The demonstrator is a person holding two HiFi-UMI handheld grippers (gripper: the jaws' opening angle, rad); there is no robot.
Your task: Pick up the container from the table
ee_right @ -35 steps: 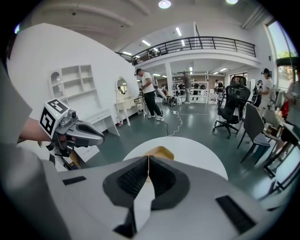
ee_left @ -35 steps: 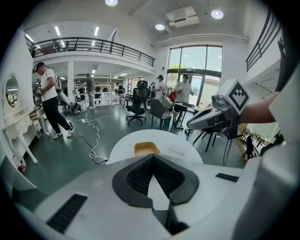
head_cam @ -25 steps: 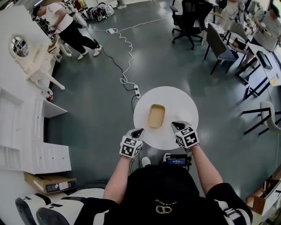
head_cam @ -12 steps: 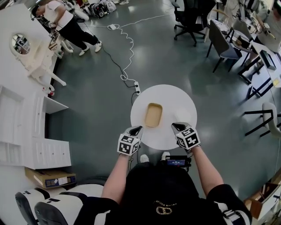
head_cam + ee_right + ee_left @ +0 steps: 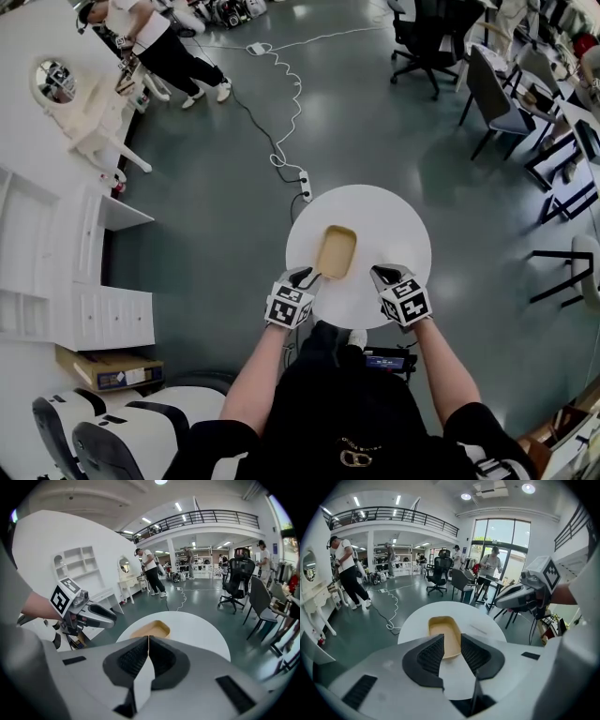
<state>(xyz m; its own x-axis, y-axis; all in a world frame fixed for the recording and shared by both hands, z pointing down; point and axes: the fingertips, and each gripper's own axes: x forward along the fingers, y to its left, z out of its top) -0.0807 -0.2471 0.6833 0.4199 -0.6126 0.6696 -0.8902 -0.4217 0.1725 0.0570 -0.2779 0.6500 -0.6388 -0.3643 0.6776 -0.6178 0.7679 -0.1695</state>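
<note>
A shallow tan container (image 5: 336, 252) lies on the round white table (image 5: 394, 225), a little left of its middle. My left gripper (image 5: 307, 277) hovers at the table's near-left edge, just short of the container's near end, and its jaws are opening with nothing between them; the container (image 5: 445, 634) shows beyond the gap. My right gripper (image 5: 379, 274) is over the table's near-right part, to the right of the container, with its jaws shut and empty. In the right gripper view the container (image 5: 151, 630) lies ahead, and the left gripper (image 5: 104, 616) is seen at the left.
A white power strip (image 5: 305, 184) and its cable lie on the grey floor beyond the table. White shelves and drawers (image 5: 56, 272) stand at the left. Chairs and desks (image 5: 497, 94) fill the far right. A person (image 5: 155, 42) stands far left.
Both grippers have come forward and down toward the table. The left gripper's jaws have parted; its tips now reach the table edge by the container.
</note>
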